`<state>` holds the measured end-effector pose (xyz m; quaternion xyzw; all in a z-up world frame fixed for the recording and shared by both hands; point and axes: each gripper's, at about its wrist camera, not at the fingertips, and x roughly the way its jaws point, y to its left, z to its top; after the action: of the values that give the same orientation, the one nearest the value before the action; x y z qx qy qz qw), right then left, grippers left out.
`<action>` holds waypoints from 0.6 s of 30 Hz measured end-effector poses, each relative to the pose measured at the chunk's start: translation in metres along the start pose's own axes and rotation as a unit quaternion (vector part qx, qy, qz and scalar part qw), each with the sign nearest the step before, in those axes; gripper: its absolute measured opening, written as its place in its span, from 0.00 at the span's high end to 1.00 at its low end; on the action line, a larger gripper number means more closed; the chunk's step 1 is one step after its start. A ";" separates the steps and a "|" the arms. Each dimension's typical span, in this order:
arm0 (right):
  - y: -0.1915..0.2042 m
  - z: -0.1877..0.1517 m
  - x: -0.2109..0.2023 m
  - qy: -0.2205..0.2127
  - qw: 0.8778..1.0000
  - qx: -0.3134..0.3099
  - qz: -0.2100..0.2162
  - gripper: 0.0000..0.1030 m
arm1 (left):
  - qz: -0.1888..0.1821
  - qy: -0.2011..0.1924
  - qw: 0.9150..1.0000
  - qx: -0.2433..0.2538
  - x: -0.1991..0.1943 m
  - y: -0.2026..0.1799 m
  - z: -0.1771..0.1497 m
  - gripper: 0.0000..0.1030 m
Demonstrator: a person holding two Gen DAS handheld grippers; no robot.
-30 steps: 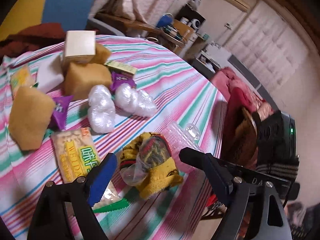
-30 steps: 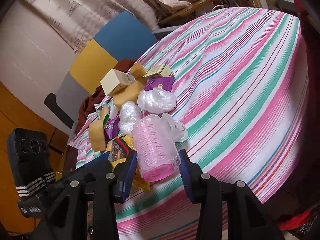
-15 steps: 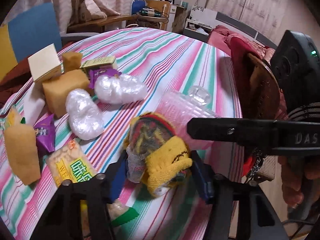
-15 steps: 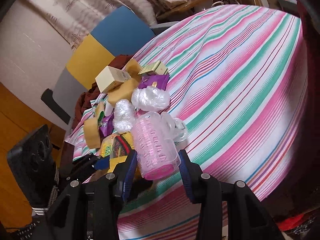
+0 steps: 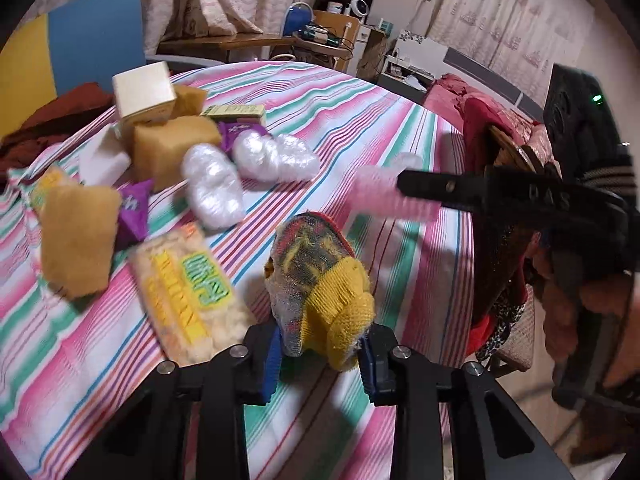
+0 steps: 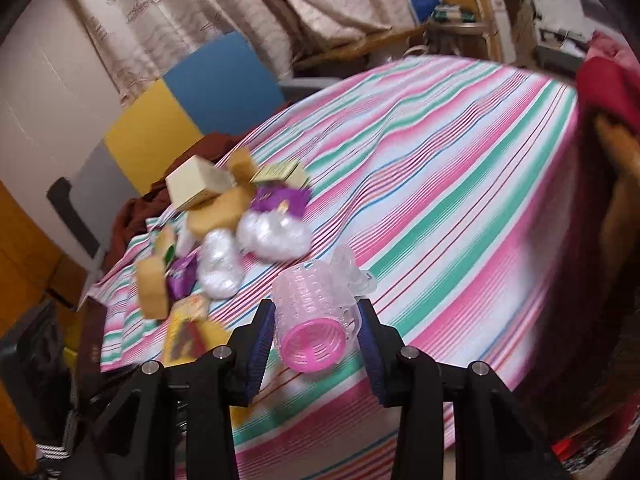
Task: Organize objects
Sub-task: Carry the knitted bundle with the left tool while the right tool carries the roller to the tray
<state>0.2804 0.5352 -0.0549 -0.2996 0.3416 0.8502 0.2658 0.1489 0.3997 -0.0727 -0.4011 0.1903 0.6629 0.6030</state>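
Note:
My left gripper [image 5: 320, 354] is shut on a yellow and red mesh scrubber bundle [image 5: 320, 280] and holds it just above the striped tablecloth [image 5: 360, 120]. My right gripper [image 6: 316, 336] is shut on a clear pink-bottomed plastic cup [image 6: 316, 320], lifted above the cloth [image 6: 440, 160]. The cup [image 5: 384, 196] and one right finger [image 5: 460, 190] show blurred in the left wrist view. The pile of sponges, boxes and snack packs lies to the left in both views.
Yellow sponges [image 5: 76, 236], a cream box [image 5: 144, 92], white plastic bundles [image 5: 216, 188], purple packets [image 5: 136, 208] and a snack bag [image 5: 184, 288] crowd the table's left. A chair with red cloth [image 5: 500, 152] stands off the right edge. A blue and yellow chair [image 6: 192, 108] stands behind.
My left gripper closed on the mesh bundle and lifted it. My right gripper carried the cup up and away; the view swung.

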 end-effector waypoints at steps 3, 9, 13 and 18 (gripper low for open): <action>0.001 0.002 -0.005 -0.002 1.000 0.001 0.005 0.60 | -0.008 -0.017 1.000 -0.023 -0.019 0.009 -0.009 0.69; 0.040 0.001 -0.005 -0.002 0.998 -0.023 0.053 0.60 | -0.001 -0.053 0.996 -0.067 -0.063 0.032 -0.034 0.69; 0.084 -0.003 0.002 0.013 0.994 -0.061 0.094 0.60 | 0.023 -0.077 0.991 -0.104 -0.098 0.052 -0.059 0.69; 0.155 -0.017 0.021 0.052 0.980 -0.114 0.157 0.60 | 0.068 -0.109 0.981 -0.147 -0.146 0.082 -0.089 0.68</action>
<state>0.1702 0.4314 -0.0141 -0.3147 0.2985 0.8979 0.0746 0.0903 0.2228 -0.0343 -0.3970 0.0508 0.7625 0.5084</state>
